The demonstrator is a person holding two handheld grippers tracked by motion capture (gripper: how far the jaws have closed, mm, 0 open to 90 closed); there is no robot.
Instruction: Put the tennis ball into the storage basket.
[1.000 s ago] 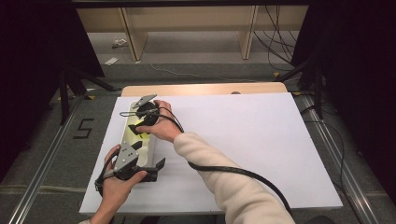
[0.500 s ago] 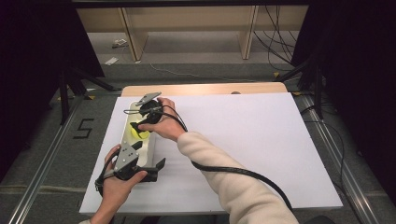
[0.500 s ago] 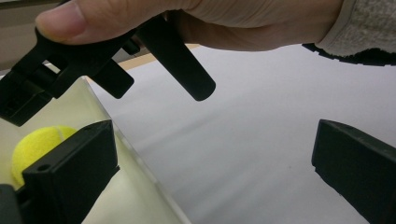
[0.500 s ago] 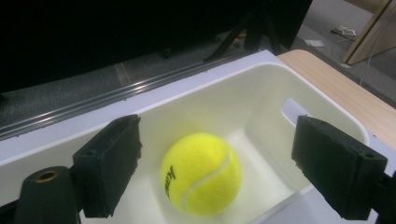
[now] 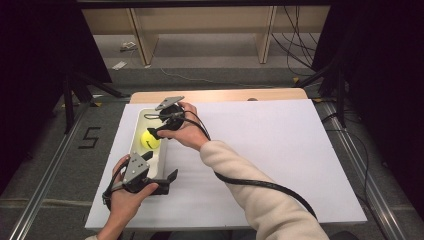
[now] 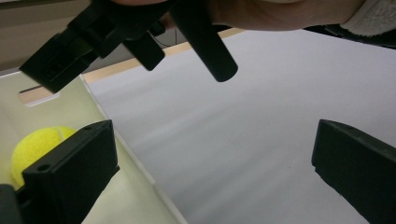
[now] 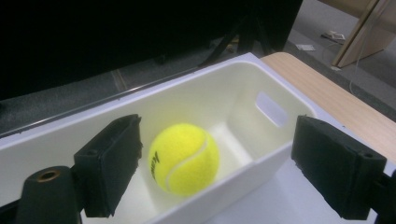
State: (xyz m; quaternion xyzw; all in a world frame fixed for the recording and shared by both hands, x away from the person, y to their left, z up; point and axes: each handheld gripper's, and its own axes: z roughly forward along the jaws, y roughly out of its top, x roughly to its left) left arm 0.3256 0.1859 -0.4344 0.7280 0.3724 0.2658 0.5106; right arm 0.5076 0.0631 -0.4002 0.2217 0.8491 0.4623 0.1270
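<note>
Above the white bin (image 5: 134, 131), the right claw (image 7: 219, 163) has spread wide, leaving the tennis ball (image 5: 149, 139) inside.

a black "5" (image 5: 89, 137) is marked on the floor left of the counter; the tennis ball (image 7: 184, 158) print is unreadable.

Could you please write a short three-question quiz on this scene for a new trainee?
1. True or false: the tennis ball lies inside the white bin.
2. The jaws of the right gripper are: A) shut on the ball, B) open, C) shut on the bin's rim.
3. Fill in: in the high view, the left gripper sits at the ____ end of the bin, seen from the person.

Key: 1 true; 2 B; 3 near.
</note>
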